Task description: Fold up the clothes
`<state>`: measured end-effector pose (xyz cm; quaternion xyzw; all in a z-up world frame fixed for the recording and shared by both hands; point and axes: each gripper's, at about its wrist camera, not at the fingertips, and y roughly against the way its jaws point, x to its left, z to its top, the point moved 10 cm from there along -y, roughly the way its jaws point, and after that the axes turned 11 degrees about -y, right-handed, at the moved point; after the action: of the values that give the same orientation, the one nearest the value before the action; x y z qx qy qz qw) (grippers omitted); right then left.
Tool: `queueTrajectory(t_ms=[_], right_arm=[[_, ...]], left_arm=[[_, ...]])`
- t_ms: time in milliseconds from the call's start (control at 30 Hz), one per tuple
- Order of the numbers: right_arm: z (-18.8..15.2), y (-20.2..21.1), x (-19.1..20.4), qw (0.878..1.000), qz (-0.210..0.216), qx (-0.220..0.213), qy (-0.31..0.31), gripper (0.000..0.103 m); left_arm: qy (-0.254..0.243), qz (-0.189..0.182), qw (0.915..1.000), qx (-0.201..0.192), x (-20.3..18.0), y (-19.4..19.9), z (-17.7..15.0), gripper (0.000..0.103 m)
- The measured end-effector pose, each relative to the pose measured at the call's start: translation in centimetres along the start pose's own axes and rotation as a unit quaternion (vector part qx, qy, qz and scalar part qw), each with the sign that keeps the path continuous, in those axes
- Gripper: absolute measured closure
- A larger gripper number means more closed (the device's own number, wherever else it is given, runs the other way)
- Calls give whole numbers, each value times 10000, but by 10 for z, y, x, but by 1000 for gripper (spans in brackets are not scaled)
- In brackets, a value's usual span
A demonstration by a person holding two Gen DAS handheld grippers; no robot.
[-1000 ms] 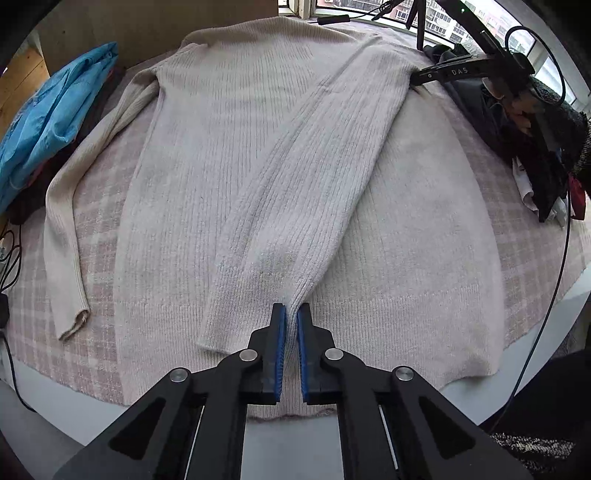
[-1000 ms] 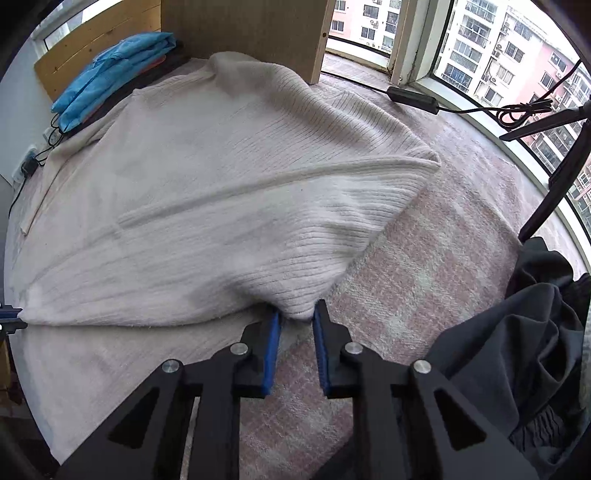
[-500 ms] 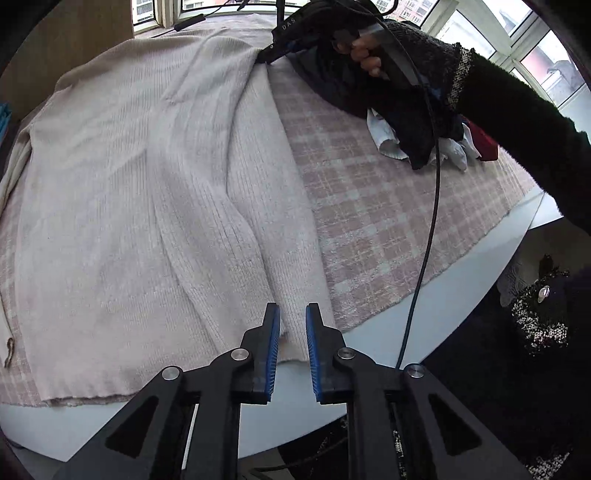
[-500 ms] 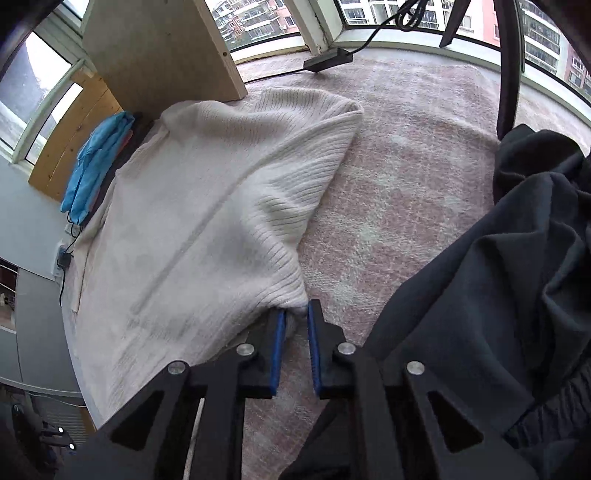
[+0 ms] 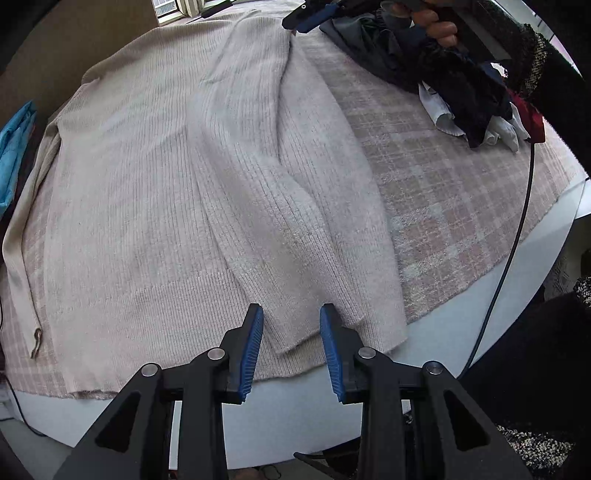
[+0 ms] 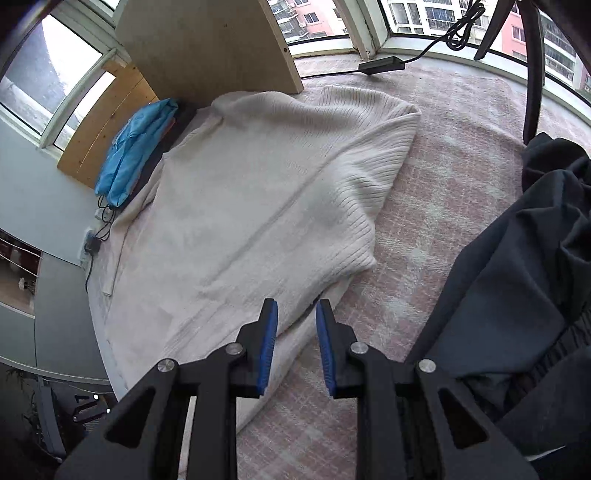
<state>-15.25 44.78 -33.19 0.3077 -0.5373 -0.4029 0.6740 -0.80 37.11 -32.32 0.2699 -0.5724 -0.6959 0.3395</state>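
Note:
A cream ribbed sweater (image 5: 155, 192) lies flat on a pink plaid cloth (image 5: 443, 192). Its right side and sleeve (image 5: 273, 206) are folded in over the body; the other sleeve (image 5: 18, 236) stretches along the left edge. My left gripper (image 5: 291, 325) hovers open over the folded sleeve's cuff near the hem, holding nothing. My right gripper (image 6: 293, 321) stands open just above the folded shoulder edge of the sweater (image 6: 258, 192). It appears again at the top of the left wrist view as the right gripper (image 5: 314, 16), held by a hand (image 5: 436, 22).
A pile of dark clothes (image 5: 461, 81) lies at the right; it fills the right side as dark fabric (image 6: 524, 266). Blue folded garments (image 6: 136, 147) sit by a wooden board (image 6: 207, 40). A black cable (image 5: 517, 221) hangs over the table's white edge (image 5: 498, 295).
Both grippers have opened and let go of the sweater. Its right side now lies folded over the body, and the left gripper has shifted back toward the hem.

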Motion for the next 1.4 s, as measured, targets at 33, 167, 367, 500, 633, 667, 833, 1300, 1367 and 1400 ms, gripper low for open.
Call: queueTrajectory(t_ms=[33, 167, 367, 500, 633, 667, 833, 1300, 1367, 1400], right_arm=[[2, -7, -2, 9999, 39, 49, -153, 81], [12, -29, -13, 9977, 217, 111, -626, 87], [22, 2, -14, 9974, 497, -149, -505, 96], [29, 13, -24, 9980, 392, -208, -453, 96], [22, 0, -28, 9992, 243, -5, -316, 95], [21, -3, -29, 9994, 206, 46, -282, 94], [19, -12, -31, 9993, 99, 188, -299, 92], [-5, -12, -18, 9969, -112, 766, 101, 76], [4, 2, -19, 9989, 120, 459, -34, 76], [12, 9, -22, 9994, 174, 275, -134, 73]], left_arm=[[-19, 0, 10000, 5, -1, -1, 0, 73], [-75, -15, 10000, 26, -2, -4, -3, 73], [97, -103, 9999, -95, 5, 17, -13, 75], [609, -122, 9978, -211, 23, 28, -23, 71], [951, -162, 9953, -124, 34, 10, -21, 68], [935, -157, 9954, -99, 33, 5, -19, 63], [1104, -520, 9923, -220, 30, 2, -16, 98], [1548, -343, 9871, 219, 46, 9, -68, 102], [1507, -349, 9879, 81, 42, 17, -65, 101], [1477, -360, 9884, 4, 38, 22, -62, 97]])
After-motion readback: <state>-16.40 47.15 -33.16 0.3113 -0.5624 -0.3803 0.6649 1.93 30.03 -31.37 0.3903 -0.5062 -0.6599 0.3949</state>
